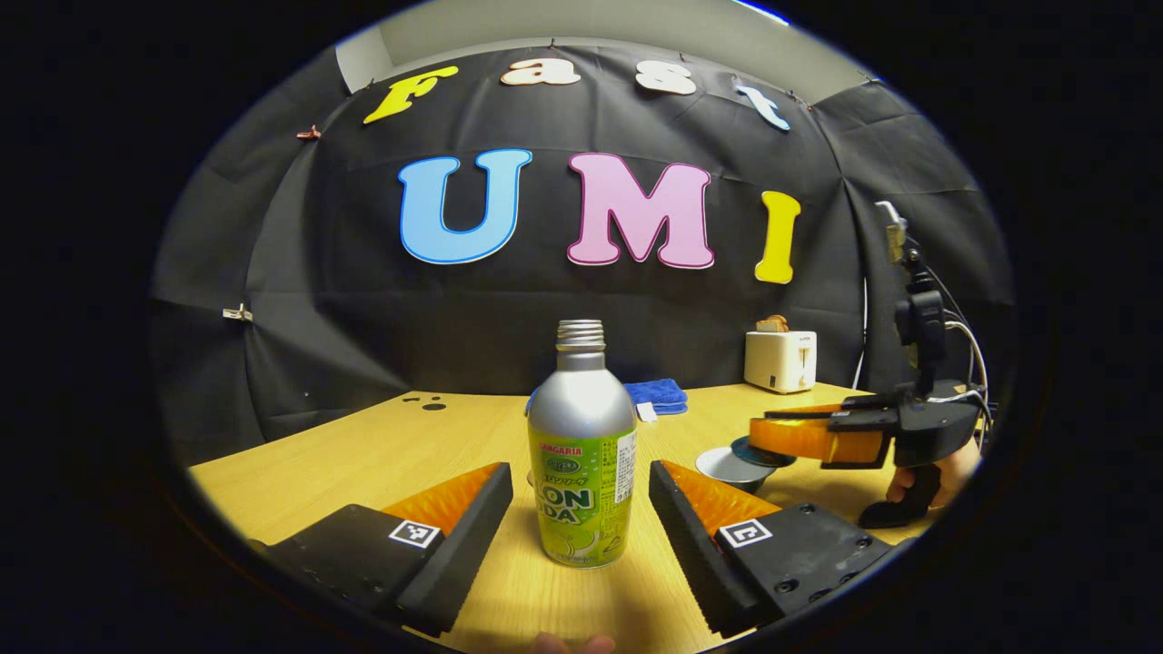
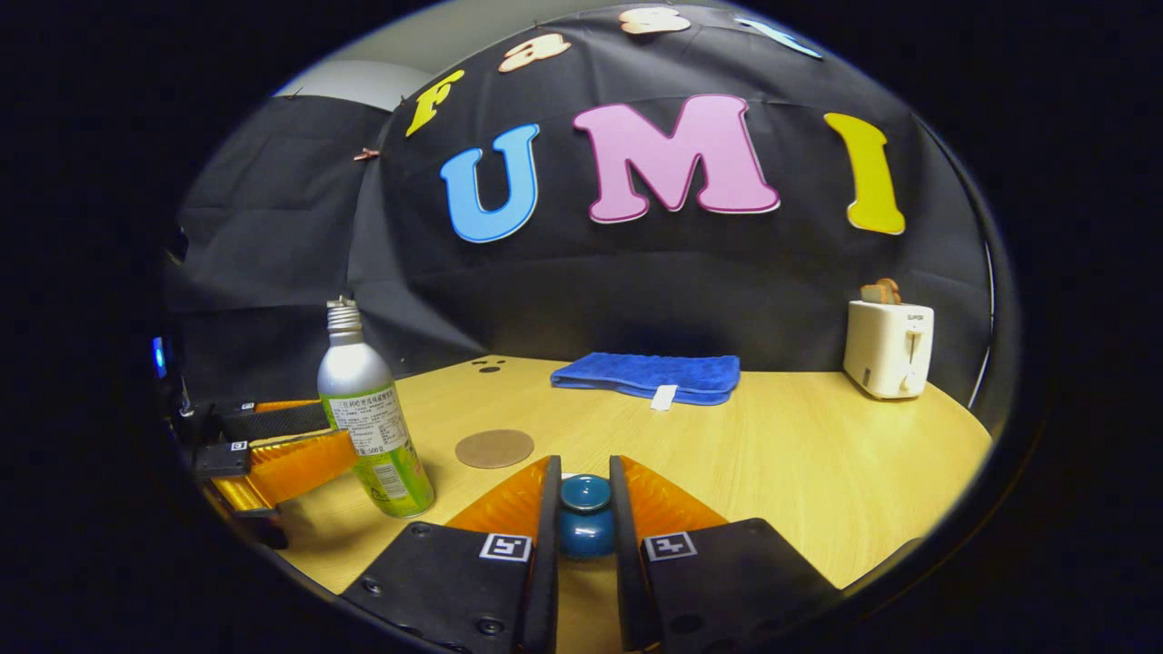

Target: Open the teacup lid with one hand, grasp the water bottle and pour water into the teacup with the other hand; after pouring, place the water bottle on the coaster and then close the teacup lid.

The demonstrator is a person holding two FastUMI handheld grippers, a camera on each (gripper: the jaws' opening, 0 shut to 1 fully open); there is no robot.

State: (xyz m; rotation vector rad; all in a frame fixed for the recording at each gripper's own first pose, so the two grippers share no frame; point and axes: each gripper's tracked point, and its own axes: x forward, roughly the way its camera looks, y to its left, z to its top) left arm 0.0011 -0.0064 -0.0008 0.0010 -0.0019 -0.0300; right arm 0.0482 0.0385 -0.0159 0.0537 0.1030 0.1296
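A silver water bottle with a green label and no cap stands on the wooden table, between the fingers of my left gripper, which is open with a gap on each side. The same bottle appears in the right gripper view with the left gripper around it. My right gripper is shut on the blue knob of the teacup lid. In the left gripper view the right gripper holds the lid just over the pale teacup. A round brown coaster lies beyond the bottle.
A folded blue towel lies at the back of the table. A white toaster with bread in it stands at the back right. A hand holds the right gripper's handle.
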